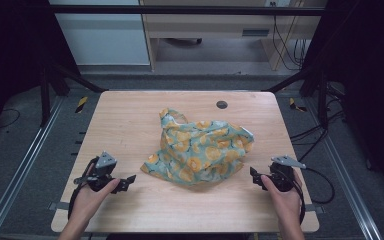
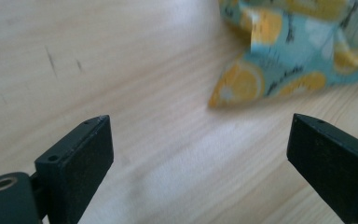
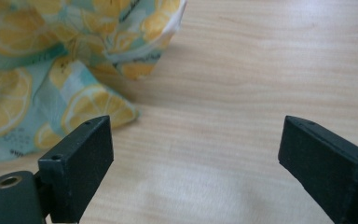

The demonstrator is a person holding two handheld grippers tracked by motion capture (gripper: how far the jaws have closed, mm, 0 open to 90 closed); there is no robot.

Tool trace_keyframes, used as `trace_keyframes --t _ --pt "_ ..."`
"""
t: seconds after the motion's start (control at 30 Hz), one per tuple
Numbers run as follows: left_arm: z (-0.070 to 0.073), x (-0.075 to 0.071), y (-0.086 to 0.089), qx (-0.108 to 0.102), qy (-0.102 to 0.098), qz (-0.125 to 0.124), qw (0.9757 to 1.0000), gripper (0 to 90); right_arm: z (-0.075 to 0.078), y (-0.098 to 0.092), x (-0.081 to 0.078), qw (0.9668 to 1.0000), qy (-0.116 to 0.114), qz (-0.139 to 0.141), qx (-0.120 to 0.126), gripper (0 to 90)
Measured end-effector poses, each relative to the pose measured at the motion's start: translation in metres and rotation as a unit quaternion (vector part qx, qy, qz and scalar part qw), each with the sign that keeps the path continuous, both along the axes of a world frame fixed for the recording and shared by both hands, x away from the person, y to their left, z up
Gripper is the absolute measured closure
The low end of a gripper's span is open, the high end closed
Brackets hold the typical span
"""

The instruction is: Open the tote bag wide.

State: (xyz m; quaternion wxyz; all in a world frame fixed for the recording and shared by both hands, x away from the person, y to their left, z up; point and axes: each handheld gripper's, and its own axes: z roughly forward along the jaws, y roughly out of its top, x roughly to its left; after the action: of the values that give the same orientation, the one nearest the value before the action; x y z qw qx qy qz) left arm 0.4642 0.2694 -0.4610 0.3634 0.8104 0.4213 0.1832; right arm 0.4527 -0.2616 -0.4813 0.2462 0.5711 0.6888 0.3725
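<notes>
Nearest to the person, both hands rest on the front part of the wooden table (image 1: 130, 120), each one holding a gripper. The left gripper (image 1: 128, 180) sits in front and to the left of the cloth (image 1: 200, 150), and its jaws stand wide apart with nothing between them. In the left gripper view, bare wood lies between the two black jaws, and the pointed corner of the cloth (image 2: 242, 84) is just ahead, not touching them. The right gripper (image 1: 254, 178) sits in front and to the right of the cloth, near its front edge. Its jaws are also wide apart and empty. In the right gripper view, a folded part of the cloth (image 3: 74, 70) lies close beside one jaw; I cannot tell if it touches it.

Farther from the person, the cloth lies crumpled near the middle of the table. It is light teal with a print of yellow-orange citrus slices. Its long axis runs about sideways across the table, a little diagonal: one corner points to the front left, toward the left gripper, and another corner lifts at the right side. A thin fold rises at its far left end.

Behind the cloth, close to the far edge of the table, is a small dark round hole (image 1: 222, 104).
</notes>
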Motion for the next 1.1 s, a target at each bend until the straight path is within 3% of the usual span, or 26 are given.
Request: trace_keyframes --t 0.07,0.17,0.47,0.67,0.8,0.93,1.03,1.1 --pt "0.010 0.006 -0.003 -0.001 -0.007 -0.007 0.9999 6.6 0.005 -0.001 0.006 0.9999 -0.003 0.003 -0.010 10.0" --pt "0.025 0.017 -0.008 0.013 -0.017 -0.020 0.9996 6.4 0.013 -0.002 0.013 0.9999 -0.008 0.011 -0.008 10.0" --pt "0.067 0.046 -0.027 0.006 -0.027 -0.038 0.9989 6.2 0.040 -0.011 0.022 0.9986 -0.028 0.037 -0.023 12.3" --pt "0.083 0.057 -0.047 0.020 -0.037 -0.052 0.9977 6.1 0.067 -0.011 0.029 0.9960 -0.055 0.063 -0.033 12.0" --pt "0.088 0.063 -0.055 0.021 -0.040 -0.055 0.9975 5.6 0.080 -0.009 0.035 0.9938 -0.059 0.088 -0.036 11.9" --pt "0.097 0.070 -0.064 0.028 -0.045 -0.060 0.9968 5.5 0.088 -0.004 0.040 0.9917 -0.064 0.104 -0.040 15.4" --pt "0.105 0.077 -0.077 0.017 -0.047 -0.062 0.9968 5.5 0.093 0.006 0.050 0.9876 -0.067 0.133 -0.050 19.3" --pt "0.106 0.079 -0.080 0.019 -0.049 -0.065 0.9965 5.5 0.092 0.008 0.052 0.9867 -0.066 0.138 -0.054 19.7"
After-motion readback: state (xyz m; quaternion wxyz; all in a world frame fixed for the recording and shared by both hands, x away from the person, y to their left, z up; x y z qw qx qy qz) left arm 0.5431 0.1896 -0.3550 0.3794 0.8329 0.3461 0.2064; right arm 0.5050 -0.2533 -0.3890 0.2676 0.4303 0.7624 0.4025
